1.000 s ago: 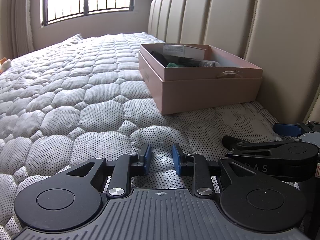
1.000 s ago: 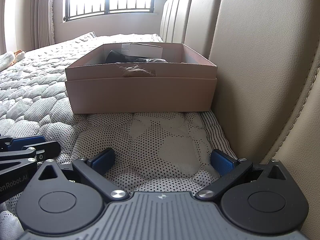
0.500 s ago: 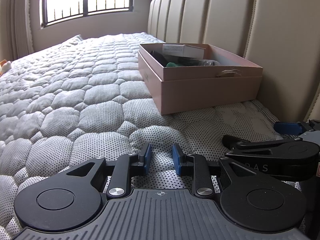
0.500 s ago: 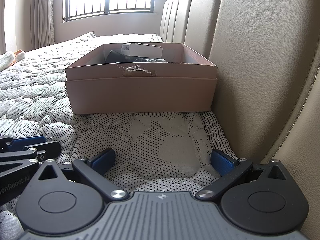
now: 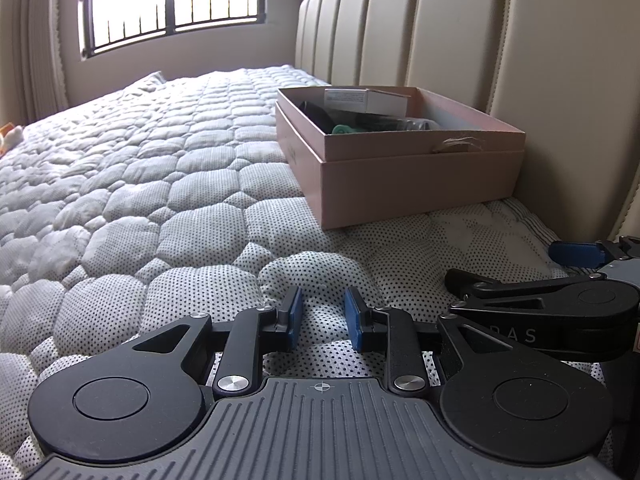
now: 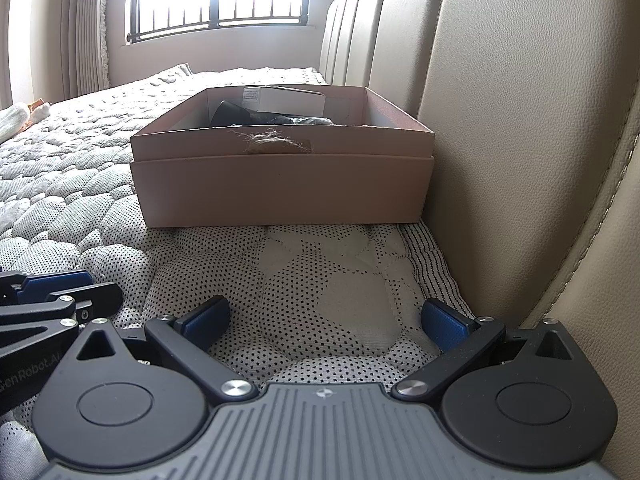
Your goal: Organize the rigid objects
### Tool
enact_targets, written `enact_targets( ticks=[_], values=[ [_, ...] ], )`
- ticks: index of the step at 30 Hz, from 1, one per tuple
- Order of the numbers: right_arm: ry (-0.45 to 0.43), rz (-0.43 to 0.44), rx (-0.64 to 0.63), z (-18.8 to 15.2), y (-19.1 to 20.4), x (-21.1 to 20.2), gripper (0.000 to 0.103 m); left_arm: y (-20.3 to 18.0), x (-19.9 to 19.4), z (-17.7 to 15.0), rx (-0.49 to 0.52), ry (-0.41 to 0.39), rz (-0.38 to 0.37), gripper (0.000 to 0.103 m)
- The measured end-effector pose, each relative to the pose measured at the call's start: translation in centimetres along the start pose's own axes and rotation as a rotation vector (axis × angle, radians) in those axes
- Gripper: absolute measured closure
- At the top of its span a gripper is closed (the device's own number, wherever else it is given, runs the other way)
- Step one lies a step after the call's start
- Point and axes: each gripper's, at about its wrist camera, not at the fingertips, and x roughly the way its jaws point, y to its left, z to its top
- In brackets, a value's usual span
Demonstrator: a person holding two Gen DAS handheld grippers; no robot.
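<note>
A pink cardboard box sits on the quilted mattress against the headboard. Inside it are a white carton, dark items and a green item. A frayed twine tuft hangs at its near rim. My left gripper rests low on the mattress, jaws narrowly apart and empty. My right gripper rests beside it near the headboard, jaws wide open and empty. Each gripper shows in the other's view.
The beige padded headboard runs close along the right. The quilted mattress stretches left toward a barred window. A small white and orange object lies at the far left edge.
</note>
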Motion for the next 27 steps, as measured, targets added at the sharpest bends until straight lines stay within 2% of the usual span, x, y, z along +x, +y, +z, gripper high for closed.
enact_targets(
  ticks=[27],
  values=[
    [0.0,0.0,0.0,-0.02,-0.01,-0.03,0.001,-0.14,0.02,-0.07,0.012,-0.001,0.008,0.076]
  ],
)
